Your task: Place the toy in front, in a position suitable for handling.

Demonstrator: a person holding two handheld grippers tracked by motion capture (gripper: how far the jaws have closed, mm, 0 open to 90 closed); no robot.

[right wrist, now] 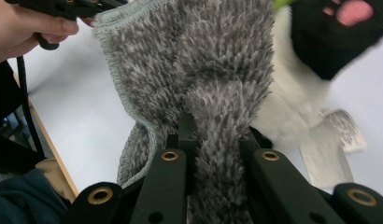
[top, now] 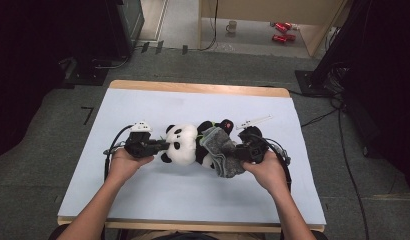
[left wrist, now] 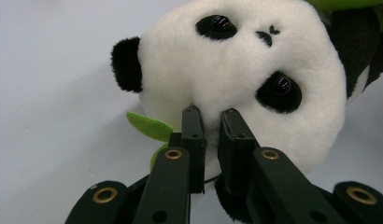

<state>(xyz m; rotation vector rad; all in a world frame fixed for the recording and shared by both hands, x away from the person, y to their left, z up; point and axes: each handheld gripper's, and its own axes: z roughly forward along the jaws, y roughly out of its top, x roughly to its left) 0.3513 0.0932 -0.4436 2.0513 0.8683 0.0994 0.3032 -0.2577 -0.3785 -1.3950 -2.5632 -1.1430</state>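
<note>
So far the work looks roughly midway, judging by how things lie: a person seems to be dressing or wrapping a panda plush toy in a grey fuzzy cloth, and the cloth covers only the toy's lower body while the head and chest stay bare. The toy lies on its side across the middle of the white table, head toward the person's left, black feet toward the right.

The left gripper has its jaws drawn narrow, nipping the fur at the edge of the white head beside a small green leaf (whether they clamp a fold of plush or something hidden behind it, I cannot tell). The right gripper is clamped tight on a bunched fold of the cloth, which fills the gap between its jaws in the right gripper view.

What is left, I judge, is drawing the cloth further over the body and settling it.

Counted, largest first: one table, one panda, one cloth, two grippers, one paper label by the feet.
</note>
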